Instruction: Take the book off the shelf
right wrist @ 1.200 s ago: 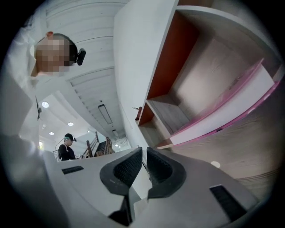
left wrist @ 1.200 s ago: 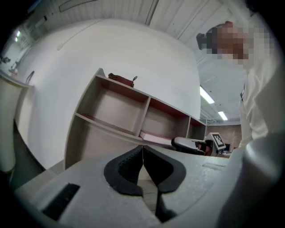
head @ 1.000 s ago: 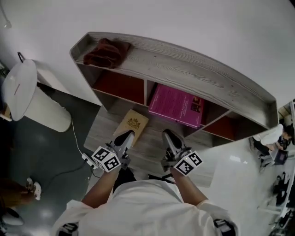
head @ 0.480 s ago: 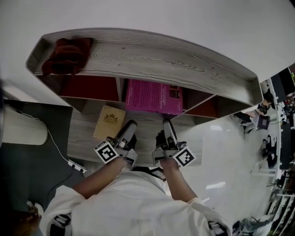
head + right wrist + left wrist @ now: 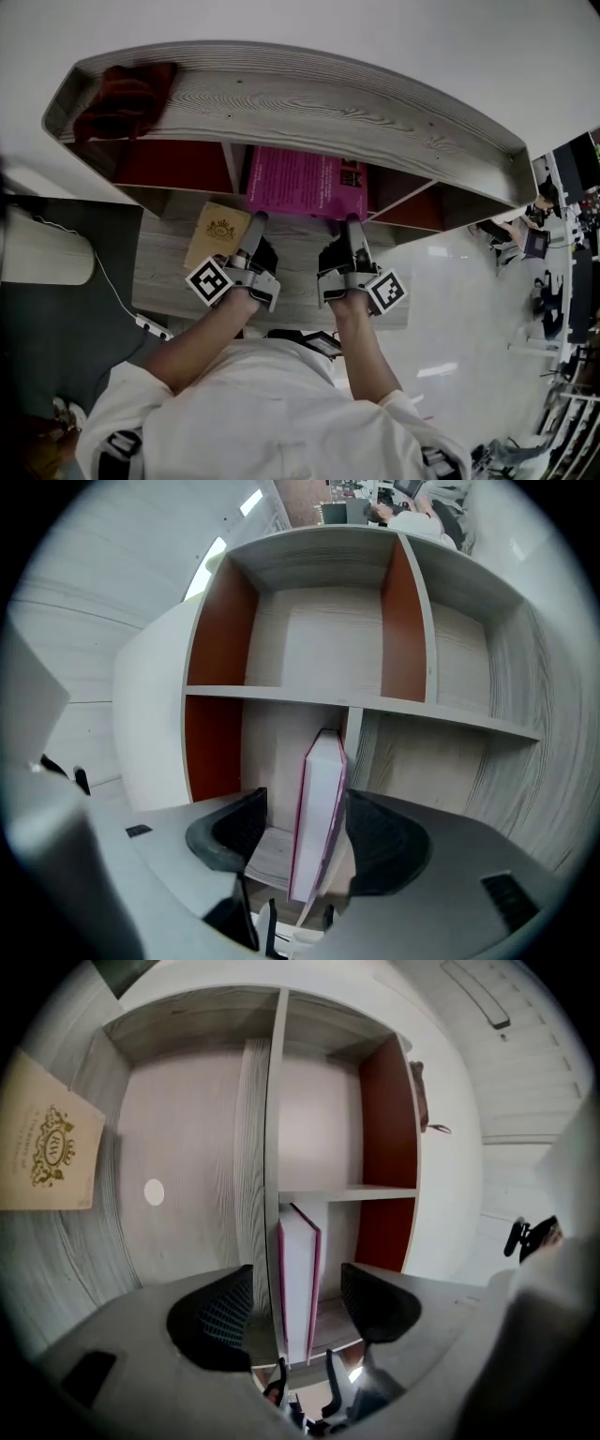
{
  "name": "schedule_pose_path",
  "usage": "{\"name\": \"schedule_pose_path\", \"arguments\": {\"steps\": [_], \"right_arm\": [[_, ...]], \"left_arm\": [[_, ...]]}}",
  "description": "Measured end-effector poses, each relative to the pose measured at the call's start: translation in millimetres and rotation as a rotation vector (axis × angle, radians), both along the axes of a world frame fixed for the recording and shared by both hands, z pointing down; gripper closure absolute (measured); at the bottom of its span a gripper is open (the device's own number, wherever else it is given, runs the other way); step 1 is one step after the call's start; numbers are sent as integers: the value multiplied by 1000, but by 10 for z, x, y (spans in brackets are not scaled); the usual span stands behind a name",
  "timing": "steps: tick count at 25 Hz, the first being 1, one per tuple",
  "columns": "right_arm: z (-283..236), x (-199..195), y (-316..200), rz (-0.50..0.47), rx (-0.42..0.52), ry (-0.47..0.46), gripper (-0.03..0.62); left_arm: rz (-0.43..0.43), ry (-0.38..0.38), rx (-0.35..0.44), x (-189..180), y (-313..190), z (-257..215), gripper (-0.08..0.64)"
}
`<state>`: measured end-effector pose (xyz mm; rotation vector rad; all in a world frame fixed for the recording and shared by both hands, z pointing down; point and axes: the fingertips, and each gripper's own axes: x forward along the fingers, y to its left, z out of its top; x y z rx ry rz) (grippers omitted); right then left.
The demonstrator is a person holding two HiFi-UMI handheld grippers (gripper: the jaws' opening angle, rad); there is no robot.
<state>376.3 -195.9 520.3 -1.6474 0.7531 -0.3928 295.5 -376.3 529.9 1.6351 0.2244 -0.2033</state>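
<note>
Head view showed I had brought my left claw (image 5: 255, 221) and right claw (image 5: 352, 223) up to the book (image 5: 305, 181) standing in the shelf (image 5: 309, 98); both were opening wide around it, not yet gripping

White short-sleeved shirt (image 5: 267, 408), loose and creased, wide sleeves (image 5: 127, 412), bare forearms (image 5: 202, 336), dark patch (image 5: 116, 448) on each shoulder, dark pale-edged piece (image 5: 309, 343) at the chest

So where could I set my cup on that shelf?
The shelf top is bare right of the red cloth; the red-backed compartment left of the pink book looks empty. Crowded: around the book, which the left claw and right claw, jaws opening, straddle.
</note>
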Motion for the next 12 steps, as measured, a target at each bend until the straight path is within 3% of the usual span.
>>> {"name": "schedule_pose_path", "arguments": {"steps": [6, 12], "right_arm": [[-11, 109, -17, -11, 33, -29, 367], [43, 174, -25, -11, -17, -58, 367]], "left_arm": [[-31, -9, -73, 132, -93, 2, 265], [-32, -29, -86, 214, -148, 57, 270]]}}
